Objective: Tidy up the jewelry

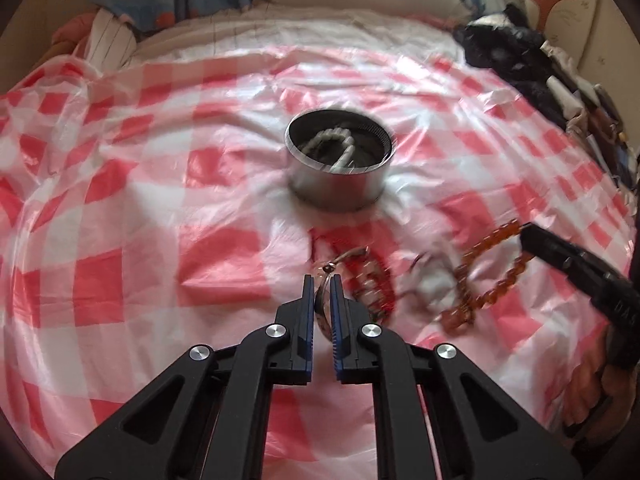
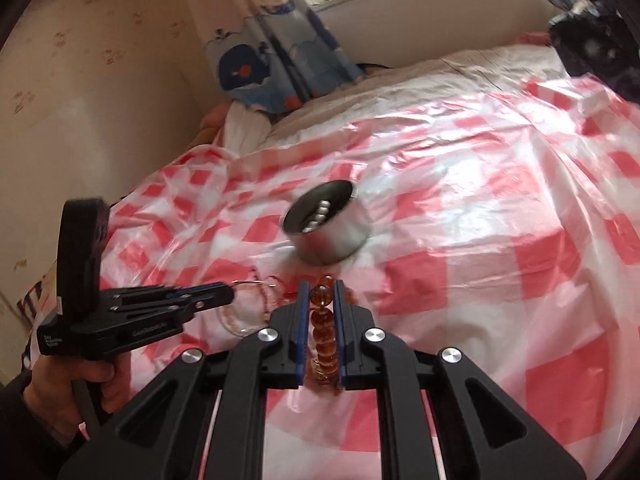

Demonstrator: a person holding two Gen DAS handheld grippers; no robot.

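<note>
Both grippers loaded: left (image 1: 322, 280) fingers pinch hoop (image 1: 325, 312), right (image 2: 320, 286) pinch beads (image 2: 323, 322); tin (image 2: 330, 222) ahead — lift w/o snagging, release over rim.

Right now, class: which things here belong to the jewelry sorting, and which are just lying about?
Job: metal tin holding pearl strand; amber bracelet in right gripper; silver ring in left gripper; red bracelet.

Lying about: whale-print fabric, black clothing.
</note>
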